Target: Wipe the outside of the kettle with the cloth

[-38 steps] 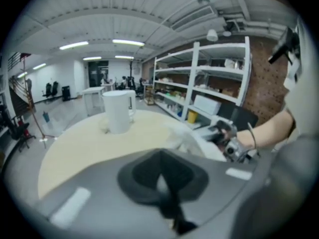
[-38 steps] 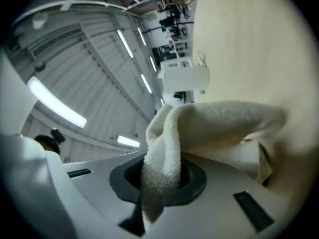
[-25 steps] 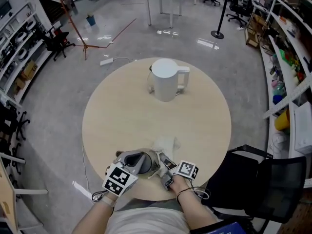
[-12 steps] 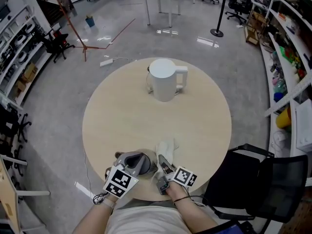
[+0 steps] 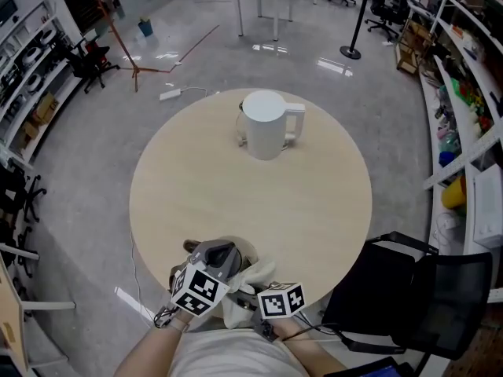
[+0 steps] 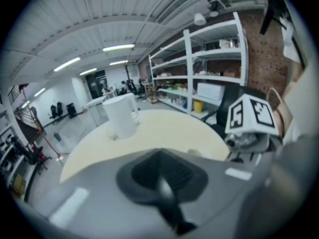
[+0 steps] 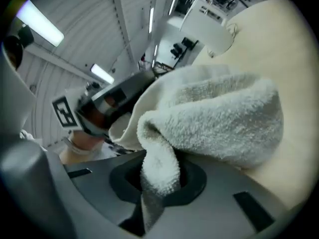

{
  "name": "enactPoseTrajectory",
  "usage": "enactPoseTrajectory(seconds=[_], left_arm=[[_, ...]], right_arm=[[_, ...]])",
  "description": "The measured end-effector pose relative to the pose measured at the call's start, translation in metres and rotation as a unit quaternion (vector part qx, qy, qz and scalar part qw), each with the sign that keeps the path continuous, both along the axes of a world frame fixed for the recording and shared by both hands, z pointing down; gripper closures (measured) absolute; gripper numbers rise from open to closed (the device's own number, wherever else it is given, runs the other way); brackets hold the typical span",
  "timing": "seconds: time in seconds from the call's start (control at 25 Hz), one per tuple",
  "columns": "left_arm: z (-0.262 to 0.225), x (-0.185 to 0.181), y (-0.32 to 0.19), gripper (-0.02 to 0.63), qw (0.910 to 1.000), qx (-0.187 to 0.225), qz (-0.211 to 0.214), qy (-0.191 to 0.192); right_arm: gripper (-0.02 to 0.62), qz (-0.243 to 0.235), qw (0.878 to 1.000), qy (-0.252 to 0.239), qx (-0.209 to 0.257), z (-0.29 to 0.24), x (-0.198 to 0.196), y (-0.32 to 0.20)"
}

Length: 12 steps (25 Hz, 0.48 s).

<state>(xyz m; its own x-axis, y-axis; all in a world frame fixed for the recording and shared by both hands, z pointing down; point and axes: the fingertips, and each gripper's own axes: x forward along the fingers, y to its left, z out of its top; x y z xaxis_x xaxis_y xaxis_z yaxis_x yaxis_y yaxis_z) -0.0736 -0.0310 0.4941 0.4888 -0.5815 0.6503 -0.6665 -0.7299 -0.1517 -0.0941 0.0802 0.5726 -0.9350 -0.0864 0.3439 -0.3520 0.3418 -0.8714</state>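
Polished grey workshop floor and loaded shelving surround the round, pale wooden tabletop (image 5: 236, 203). At its near edge the right tongs (image 7: 155, 185) are clamped on a thin fold of the white terry cloth (image 7: 214, 118). The rest of the cloth bunches just ahead of the jaws. The left tongs (image 6: 167, 193), just beside the right pair, have their jaws together with nothing between them. The white cylindrical kettle with a side handle (image 5: 266, 126) stands upright well ahead of both tongs, across the tabletop, and nothing is touching it.

The step in hand appears to be carrying the cloth over to the kettle. Only a narrow fold is pinched, so the squeeze should be firm. The loose bulk should lead, so that a broad pad meets the wall. A light kettle may slide or tip under a sideways rub, so the left tongs would do well to steady it by the handle.

The kettle looks smooth and matt, with its lid on. Its handle points to the right of the tongs.
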Motion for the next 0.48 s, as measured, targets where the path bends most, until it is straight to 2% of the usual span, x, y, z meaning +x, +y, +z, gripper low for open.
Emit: enactPoseTrajectory(seconds=[0.08,0.12,0.16,0.24,0.32,0.4,0.48], left_arm=[[0.000,-0.001,-0.001,0.618,1.0000,-0.004,-0.002,0.002],[0.000,-0.002,0.000,0.618,1.0000,-0.006,-0.003,0.003],[0.000,-0.002,0.000,0.618,0.9999,-0.010,-0.004,0.003],[0.001,-0.001,-0.001,0.618,0.9995,-0.026,-0.015,0.007],[0.001,-0.004,-0.005,0.618,0.9971,-0.057,-0.047,0.018],[0.001,-0.013,-0.010,0.617,0.9908,-0.092,-0.091,0.041],[0.000,-0.023,-0.014,0.617,0.9829,-0.118,-0.124,0.068]], right_arm=[[0.548,-0.022,0.998,0.056,0.005,0.019,-0.002,0.007],[0.548,-0.011,0.998,0.063,0.014,0.018,0.002,0.005],[0.548,0.014,0.998,0.047,0.028,0.008,0.008,-0.002],[0.548,0.076,0.995,-0.015,0.058,-0.022,0.023,-0.019],[0.548,0.105,0.990,-0.050,0.074,-0.030,0.030,-0.033],[0.548,0.123,0.988,-0.064,0.069,-0.025,0.034,-0.043],[0.548,0.164,0.983,-0.058,0.057,-0.016,0.047,-0.060]])
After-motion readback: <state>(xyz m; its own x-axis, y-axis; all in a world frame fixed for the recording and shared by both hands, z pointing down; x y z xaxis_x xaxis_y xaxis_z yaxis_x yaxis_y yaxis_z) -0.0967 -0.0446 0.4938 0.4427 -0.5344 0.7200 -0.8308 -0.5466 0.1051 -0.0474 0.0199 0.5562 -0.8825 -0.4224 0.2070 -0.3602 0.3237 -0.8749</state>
